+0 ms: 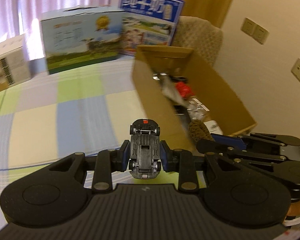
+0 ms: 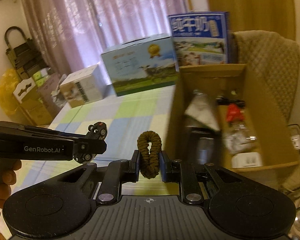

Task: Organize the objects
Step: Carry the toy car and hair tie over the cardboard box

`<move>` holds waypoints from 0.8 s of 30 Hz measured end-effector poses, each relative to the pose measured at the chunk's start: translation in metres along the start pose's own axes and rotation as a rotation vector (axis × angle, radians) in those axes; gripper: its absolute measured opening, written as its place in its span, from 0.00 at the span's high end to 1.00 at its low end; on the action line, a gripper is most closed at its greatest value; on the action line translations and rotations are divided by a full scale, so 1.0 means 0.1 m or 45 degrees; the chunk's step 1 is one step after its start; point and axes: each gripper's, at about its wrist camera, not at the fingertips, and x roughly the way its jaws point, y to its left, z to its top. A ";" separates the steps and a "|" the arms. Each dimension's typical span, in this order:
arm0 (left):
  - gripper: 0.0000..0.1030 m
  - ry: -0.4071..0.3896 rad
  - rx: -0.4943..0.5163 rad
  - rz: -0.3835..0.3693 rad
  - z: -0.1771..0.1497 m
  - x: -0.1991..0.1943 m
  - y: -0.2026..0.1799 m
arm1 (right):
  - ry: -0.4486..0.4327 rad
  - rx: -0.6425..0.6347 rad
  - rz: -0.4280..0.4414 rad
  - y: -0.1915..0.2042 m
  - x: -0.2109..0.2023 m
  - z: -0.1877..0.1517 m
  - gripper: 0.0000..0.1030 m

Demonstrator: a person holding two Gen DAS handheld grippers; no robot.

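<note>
Right now both my claws are loaded and held up over the checked cloth point(image 1: 74, 92). My left claw point(image 1: 144, 156) is clenched on a small toy car point(image 1: 144, 150), belly up toward the camera, its long axis running straight out along the fingers, nose away from me. My right claw point(image 2: 149, 160) is pinched on a brown hair tie point(image 2: 149, 154), squeezed into a narrow loop that sticks up past the fingertips.

What the next move turns on, I'd say, is the open cardboard box point(image 1: 220, 74): it lies ahead and to the right of both claws, its long side angling away from me. My right claw sits nearer its mouth; the left is on the far side of the right one, so the car has farther to travel and would have to cross over or wait its turn.

The box contents are smeared by blur. I can make out something red point(image 2: 234, 111) and something grey, little more. The box's near corner is cut off behind my right claw in the left view, and I cannot tell how full it is.
</note>
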 end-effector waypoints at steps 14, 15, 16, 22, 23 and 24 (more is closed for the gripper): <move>0.75 0.011 0.087 -0.039 0.24 0.43 -0.91 | -0.026 0.038 -0.090 -0.88 -0.31 0.14 0.84; 0.75 0.015 0.087 -0.036 0.26 0.47 -0.94 | -0.021 0.038 -0.090 -0.93 -0.30 0.14 0.84; 0.75 0.022 0.085 -0.030 0.27 0.51 -0.97 | -0.016 0.039 -0.091 -0.98 -0.29 0.15 0.84; 0.75 0.048 0.078 0.003 0.35 0.70 -1.11 | 0.006 0.037 -0.080 -1.21 -0.21 0.20 0.84; 0.75 0.051 0.078 0.008 0.37 0.74 -1.13 | 0.009 0.037 -0.078 -1.24 -0.19 0.21 0.84; 0.75 0.056 0.078 0.014 0.38 0.77 -1.15 | 0.012 0.035 -0.075 -1.26 -0.17 0.22 0.84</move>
